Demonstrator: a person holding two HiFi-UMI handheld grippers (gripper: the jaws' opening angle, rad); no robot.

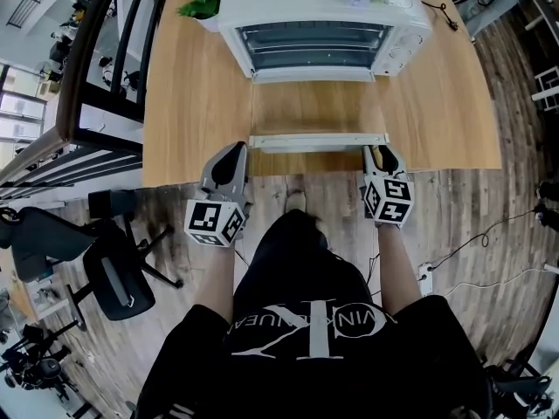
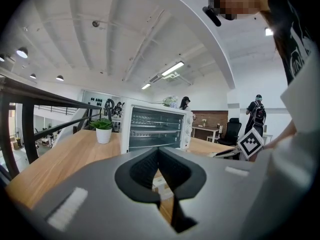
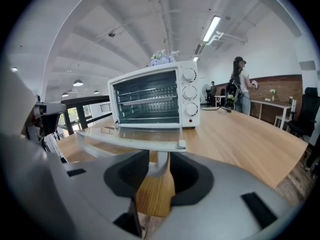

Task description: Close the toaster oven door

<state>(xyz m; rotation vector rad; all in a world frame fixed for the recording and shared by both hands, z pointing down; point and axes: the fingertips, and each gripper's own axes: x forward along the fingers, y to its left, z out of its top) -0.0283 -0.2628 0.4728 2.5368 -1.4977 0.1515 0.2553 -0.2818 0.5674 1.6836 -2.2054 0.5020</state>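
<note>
Jaws of the left gripper (image 2: 159, 153) are pressed together at the tips with nothing between them. It hangs at the near edge of the tabletop (image 1: 188, 103), just left of the door's corner and clear of it, so it seems to have no part in the work yet.

To its right the oven (image 1: 314, 24) stands at the far side of the tabletop, with a small plant (image 1: 203, 3) beside its left corner. The door (image 1: 314, 107) is fully down. It lies about level and reaches toward the person, and the racks inside are open to view. The handle (image 1: 319, 140) runs along the door's near edge, close to the tabletop's edge.

At the handle's right end sits the right gripper (image 3: 159, 159). Its jaws stand partly spread with the handle's end post between them. The gap looks wider than the post, and bare wood shows beside it, so I judge this a loose hold around the post, not a firm pinch.

As for progress, the approach looks done: the right gripper has the handle where it can lift it. The closing itself is all still to do. The door must swing up through its whole arc and seat against the oven's front.
</note>
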